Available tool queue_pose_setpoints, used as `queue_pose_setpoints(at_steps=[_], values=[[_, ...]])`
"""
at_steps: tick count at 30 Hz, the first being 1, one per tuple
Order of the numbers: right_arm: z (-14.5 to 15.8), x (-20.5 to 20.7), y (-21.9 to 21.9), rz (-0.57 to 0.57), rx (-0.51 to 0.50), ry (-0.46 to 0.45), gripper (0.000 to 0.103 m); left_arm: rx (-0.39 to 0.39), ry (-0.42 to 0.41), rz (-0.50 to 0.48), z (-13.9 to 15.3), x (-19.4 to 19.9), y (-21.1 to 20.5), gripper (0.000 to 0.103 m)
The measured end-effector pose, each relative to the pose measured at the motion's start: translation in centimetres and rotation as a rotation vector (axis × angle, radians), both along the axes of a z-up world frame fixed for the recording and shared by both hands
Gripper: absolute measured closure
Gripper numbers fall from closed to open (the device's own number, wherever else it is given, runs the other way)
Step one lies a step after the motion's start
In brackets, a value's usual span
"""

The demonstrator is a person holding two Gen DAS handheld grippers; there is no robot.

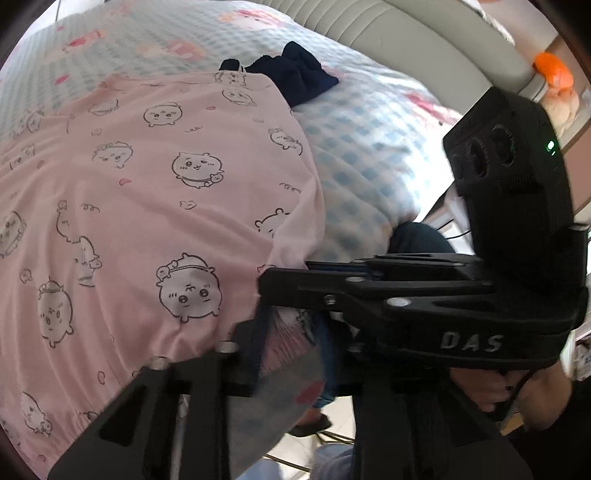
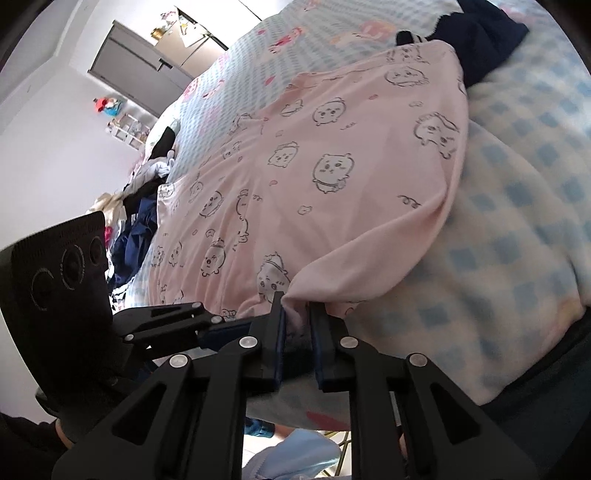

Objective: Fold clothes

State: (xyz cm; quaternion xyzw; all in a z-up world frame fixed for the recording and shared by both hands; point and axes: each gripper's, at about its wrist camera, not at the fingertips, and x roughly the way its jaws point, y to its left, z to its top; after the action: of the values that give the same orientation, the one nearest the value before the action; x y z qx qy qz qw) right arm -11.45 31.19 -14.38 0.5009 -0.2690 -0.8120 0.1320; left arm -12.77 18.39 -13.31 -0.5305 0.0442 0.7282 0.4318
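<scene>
Leftmost, a heap of unfolded dark and white clothes (image 2: 136, 206) is seen. At centre, the pink cartoon-printed cotton garment (image 1: 147, 206) is spread on the blue-checked bedspread (image 1: 369, 155), its near hem pinched by the left gripper (image 1: 255, 347) and right gripper (image 2: 297, 325). Folding is judged barely begun; a navy garment (image 1: 295, 77) waits beyond.

Both wrist views close over pink garment (image 1: 147, 206)

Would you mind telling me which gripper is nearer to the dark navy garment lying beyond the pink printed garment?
Neither clearly: both the left gripper and right gripper are at the near hem of the pink printed garment, with the dark navy garment at the far end.
</scene>
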Motion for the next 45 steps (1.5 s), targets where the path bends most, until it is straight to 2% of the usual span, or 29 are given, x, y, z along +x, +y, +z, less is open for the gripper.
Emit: queue_pose_setpoints(at_steps=[1,4,8,11,13,17,22,27,32,35,37,41,45], values=[[0.0,0.1,0.2,-0.006,-0.007,-0.001,0.088,-0.006,-0.001,0.002,-0.2,-0.1,0.1,0.09],[0.6,1.3,1.7,-0.072,-0.051,0.03,0.085,0.021,-0.037,0.047,-0.4,-0.9,-0.8,0.091],[1.1,3.2,4.5,-0.175,-0.078,0.047,0.081,0.099,-0.088,0.126,-0.1,-2.1,-2.9,0.092],[-0.5,3.5,5.7,-0.225,0.009,-0.049,0.08,0.165,-0.125,0.159,0.3,-2.6,-4.2,0.092],[-1.5,2.8,5.3,-0.214,0.044,-0.096,0.077,0.189,-0.138,0.168,0.5,-2.7,-4.6,0.092],[-2.2,0.9,3.8,-0.169,0.02,-0.094,0.071,0.157,-0.134,0.157,0.1,-2.5,-4.2,0.092],[-1.1,-1.5,1.7,-0.085,-0.026,-0.044,0.07,0.077,-0.088,0.102,-0.1,-2.2,-3.4,0.091],[-1.5,-2.6,-0.3,-0.01,0.001,-0.048,0.07,0.016,-0.036,0.034,0.2,-1.8,-1.9,0.088],[-2.6,-2.4,0.6,-0.041,-0.039,-0.07,0.07,-0.008,-0.056,0.016,-0.3,-2.4,-0.9,0.088],[-2.5,-2.0,1.3,-0.075,-0.072,-0.069,0.07,-0.02,-0.033,0.028,-0.4,-2.3,-0.4,0.089],[-1.7,-1.4,2.0,-0.112,-0.076,-0.044,0.069,-0.003,-0.035,0.06,-0.2,-2.6,-0.6,0.09],[-0.4,0.3,4.0,-0.218,-0.102,-0.009,0.063,0.087,-0.084,0.136,0.7,-3.5,-2.7,0.091],[-1.1,0.3,3.7,-0.206,-0.009,-0.074,0.062,0.163,-0.112,0.185,2.0,-4.4,-4.9,0.091]])
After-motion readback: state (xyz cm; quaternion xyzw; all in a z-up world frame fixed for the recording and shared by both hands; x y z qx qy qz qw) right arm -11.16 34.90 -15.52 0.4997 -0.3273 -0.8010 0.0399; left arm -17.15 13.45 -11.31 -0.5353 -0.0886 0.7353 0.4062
